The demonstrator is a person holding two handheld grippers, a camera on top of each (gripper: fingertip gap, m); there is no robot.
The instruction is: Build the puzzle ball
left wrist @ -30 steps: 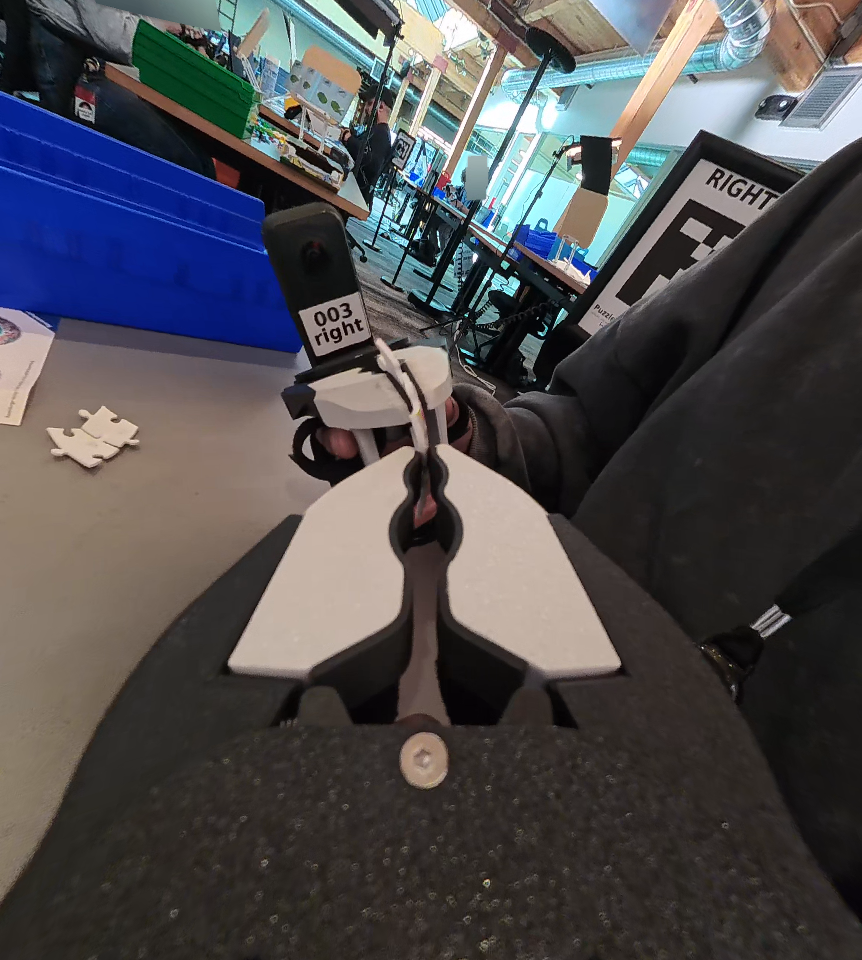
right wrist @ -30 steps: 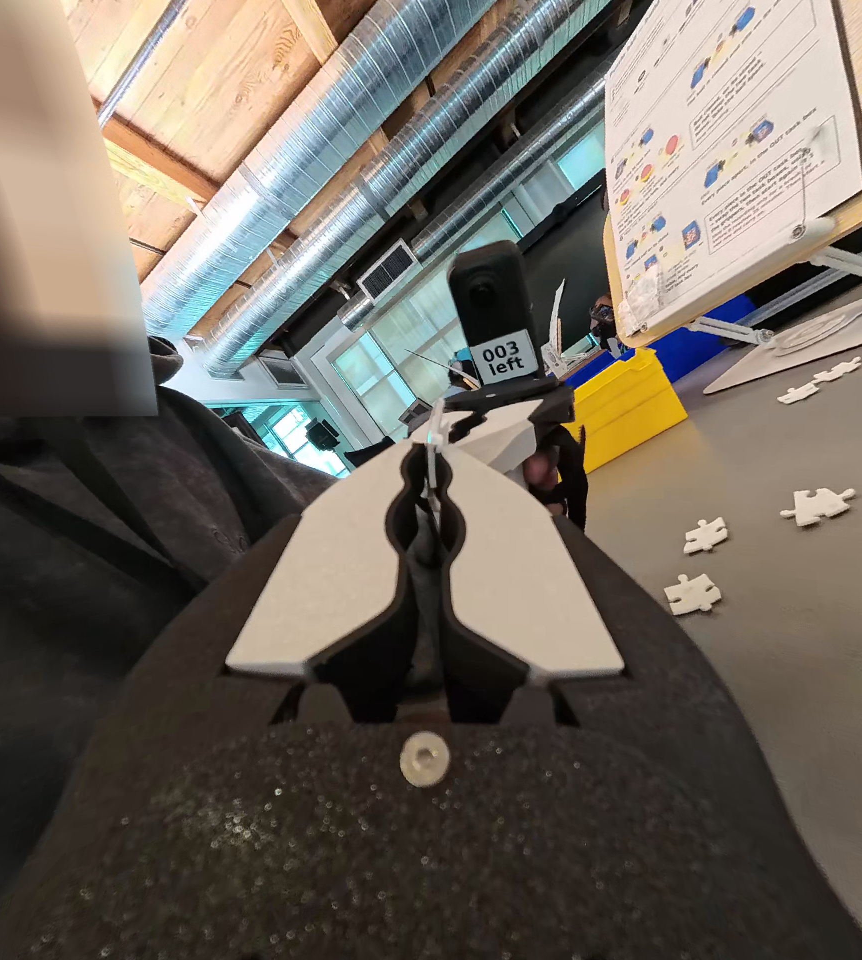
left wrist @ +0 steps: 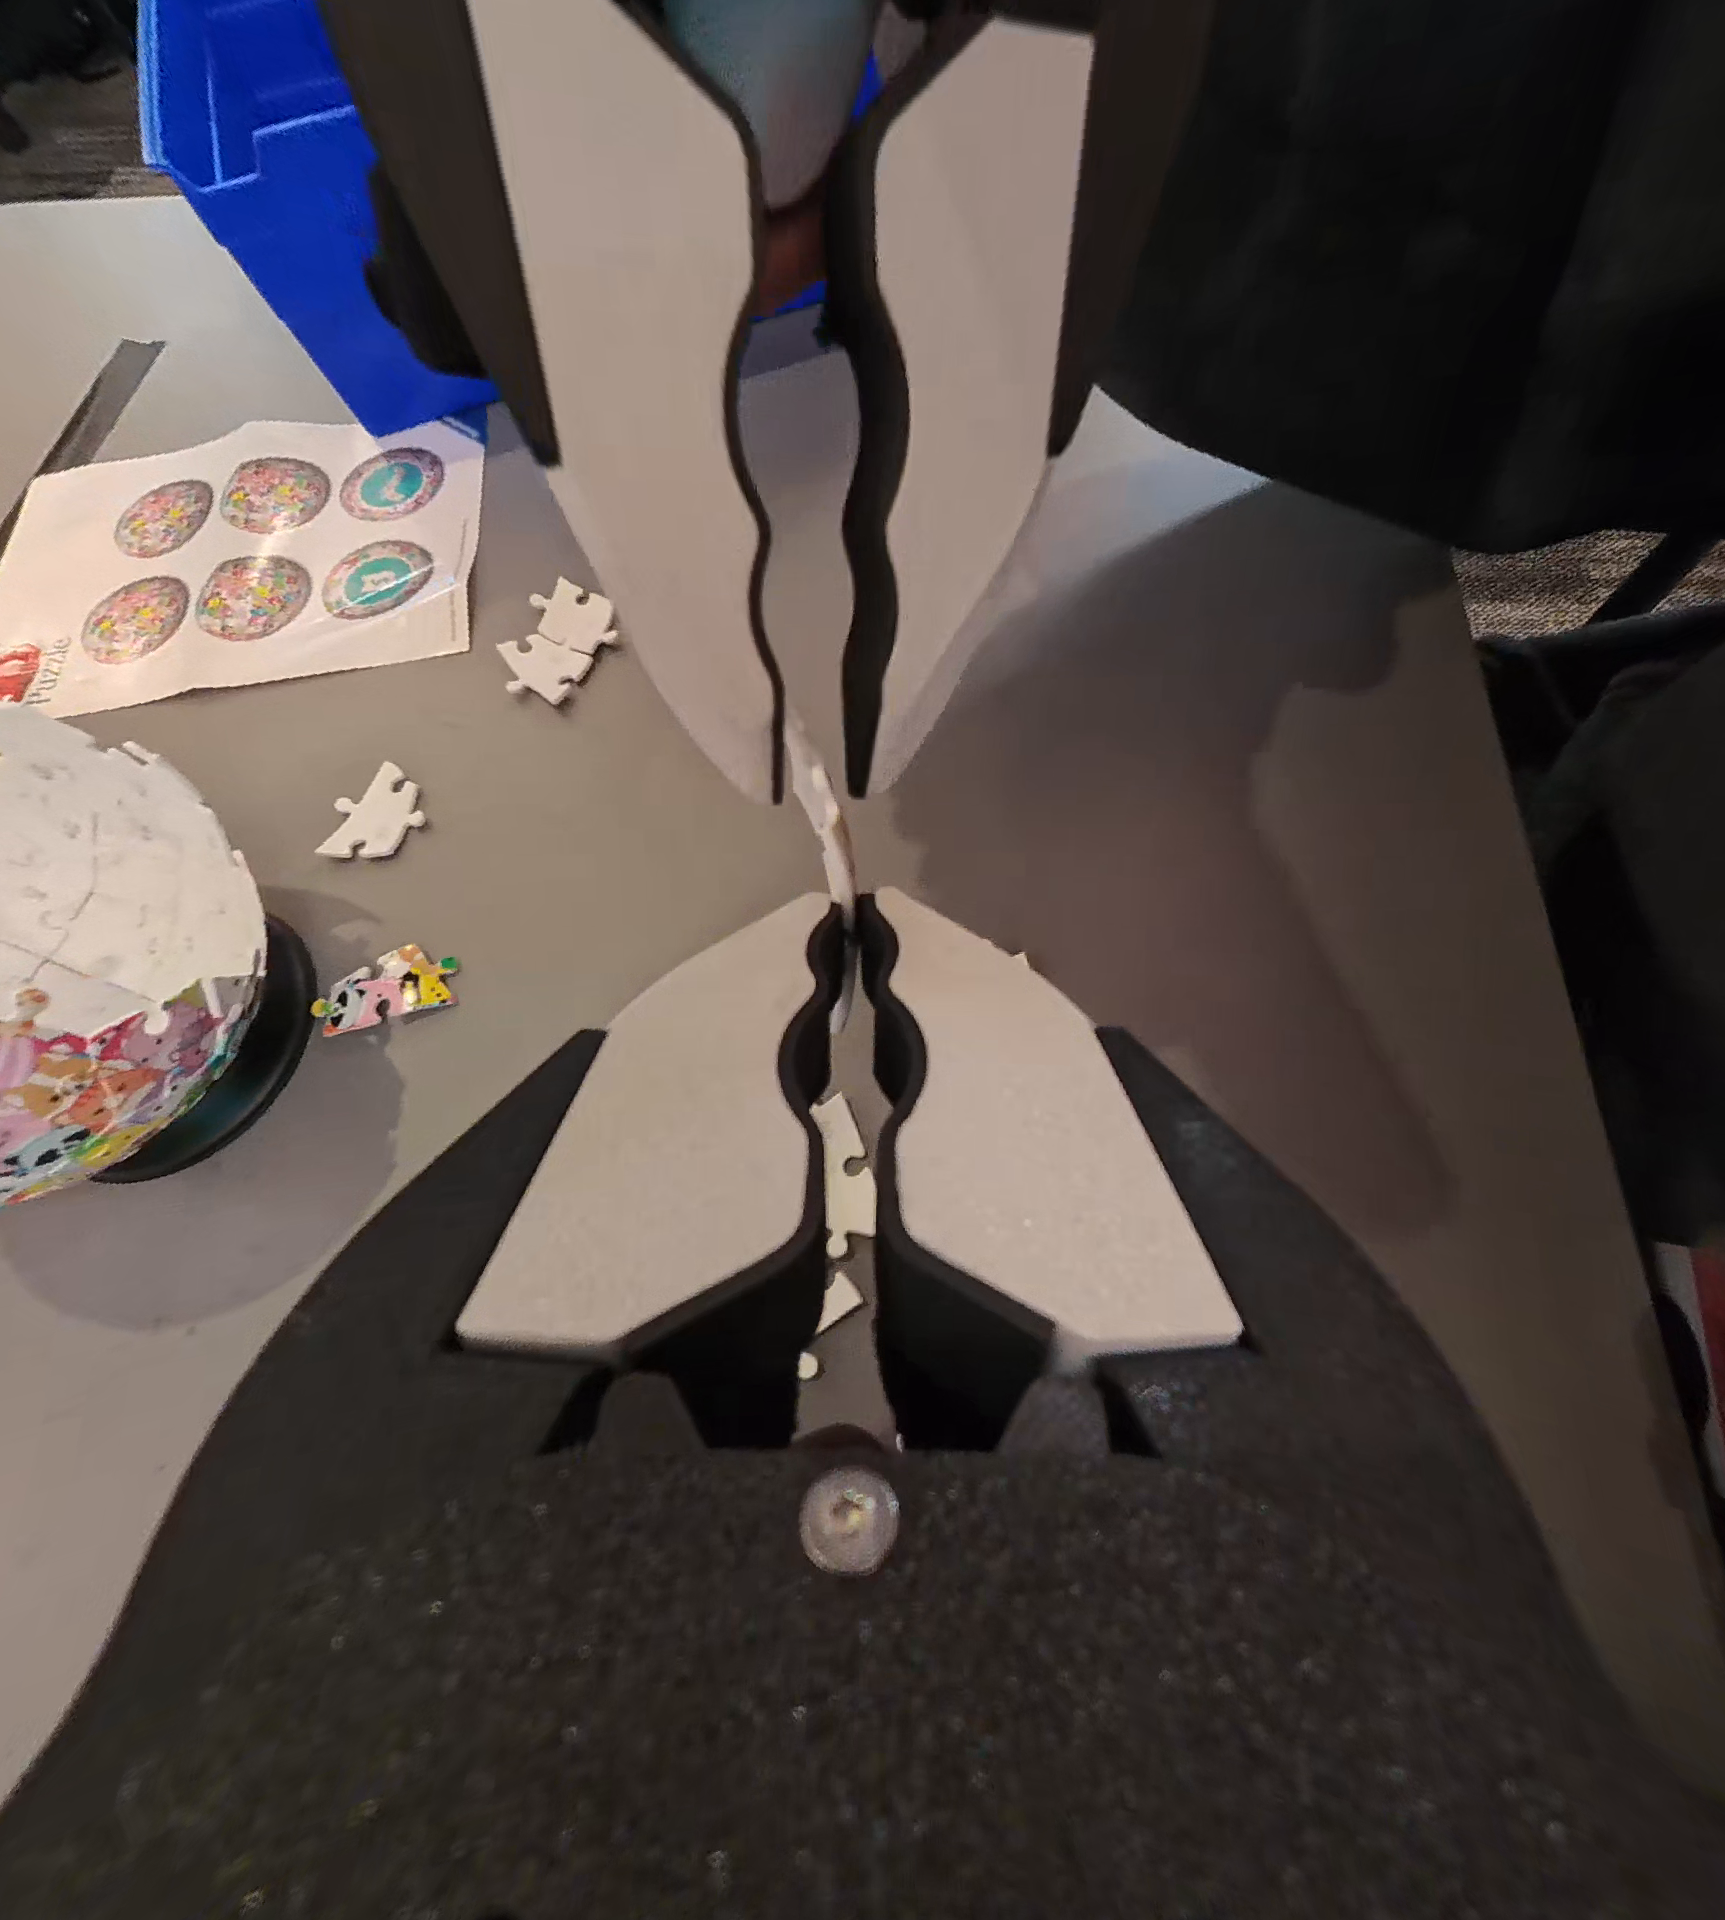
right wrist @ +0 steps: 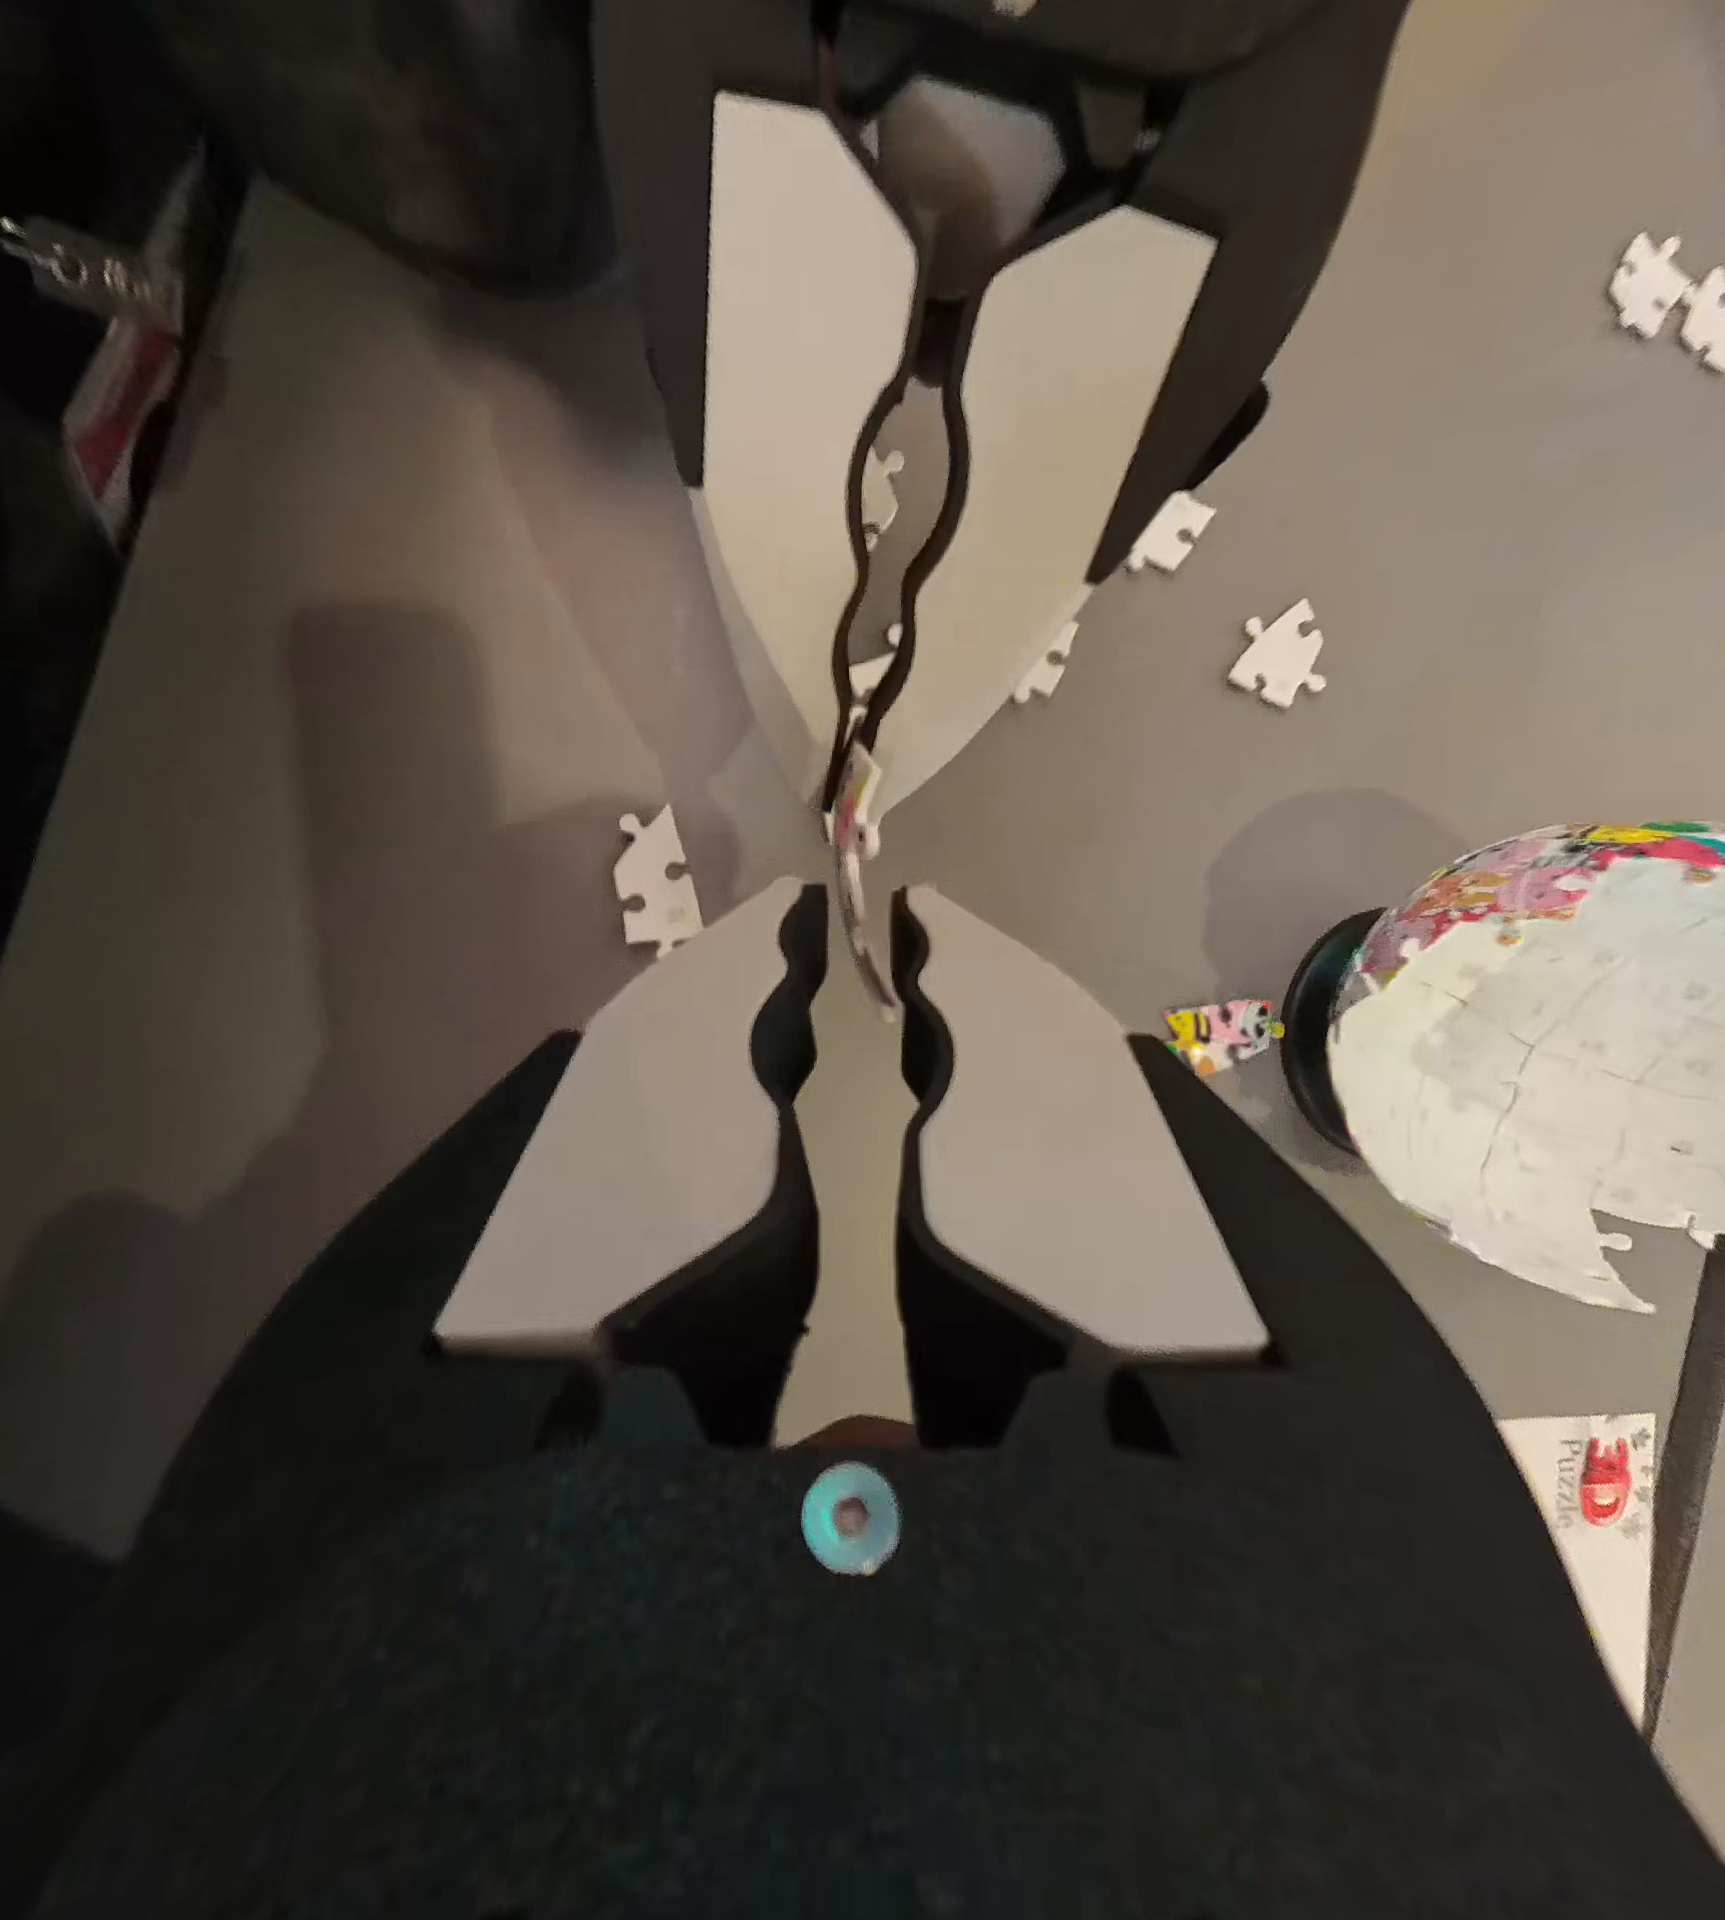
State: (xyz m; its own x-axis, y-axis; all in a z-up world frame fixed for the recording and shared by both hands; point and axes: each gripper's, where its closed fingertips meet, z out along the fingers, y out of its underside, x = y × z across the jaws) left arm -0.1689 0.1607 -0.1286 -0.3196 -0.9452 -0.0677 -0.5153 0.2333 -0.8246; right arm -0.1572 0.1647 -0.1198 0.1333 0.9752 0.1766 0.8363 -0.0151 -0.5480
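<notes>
Black foam-backed left gripper [left wrist: 842,909] tilts down over the grey table [left wrist: 577,935], jaws pinched tight on a puzzle piece [left wrist: 830,831] held edge-on. Tip to tip from 12 o'clock, the right gripper [right wrist: 858,899] meets it, its jaws a narrow gap apart around the same piece. At 9 o'clock sits the half-built puzzle ball [left wrist: 89,894]; loose pieces [left wrist: 375,814] lie beyond.

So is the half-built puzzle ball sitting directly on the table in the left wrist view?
No, the puzzle ball rests on a black ring stand on the table.
</notes>
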